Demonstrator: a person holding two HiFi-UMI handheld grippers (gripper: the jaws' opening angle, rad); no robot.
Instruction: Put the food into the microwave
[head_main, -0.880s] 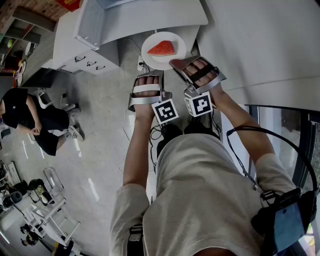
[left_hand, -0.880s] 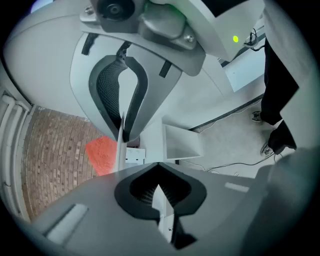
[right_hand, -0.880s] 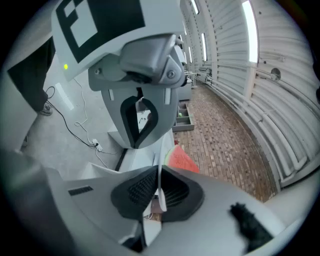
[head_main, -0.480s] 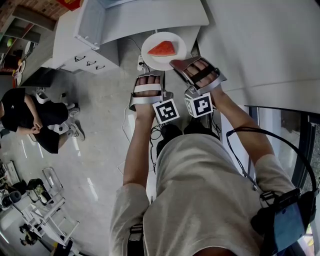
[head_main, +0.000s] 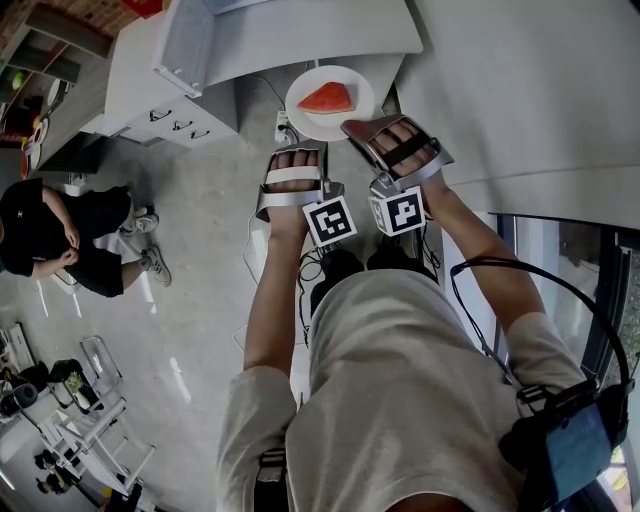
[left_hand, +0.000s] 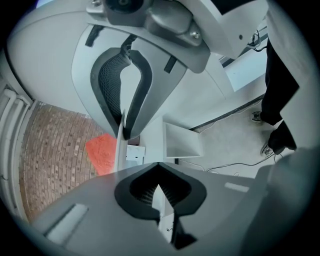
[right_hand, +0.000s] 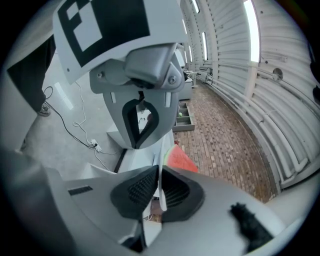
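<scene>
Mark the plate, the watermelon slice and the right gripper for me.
plate (head_main: 299, 106), head view, bare left rim.
watermelon slice (head_main: 326, 98), head view, middle of the red flesh.
right gripper (head_main: 350, 126), head view, between its fingertips at the plate's edge.

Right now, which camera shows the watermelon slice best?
The head view: the whole watermelon slice lies in plain sight on the white plate, seen from above. The left gripper view shows only a red patch of it beside the plate's edge; the right gripper view catches just one corner.
</scene>
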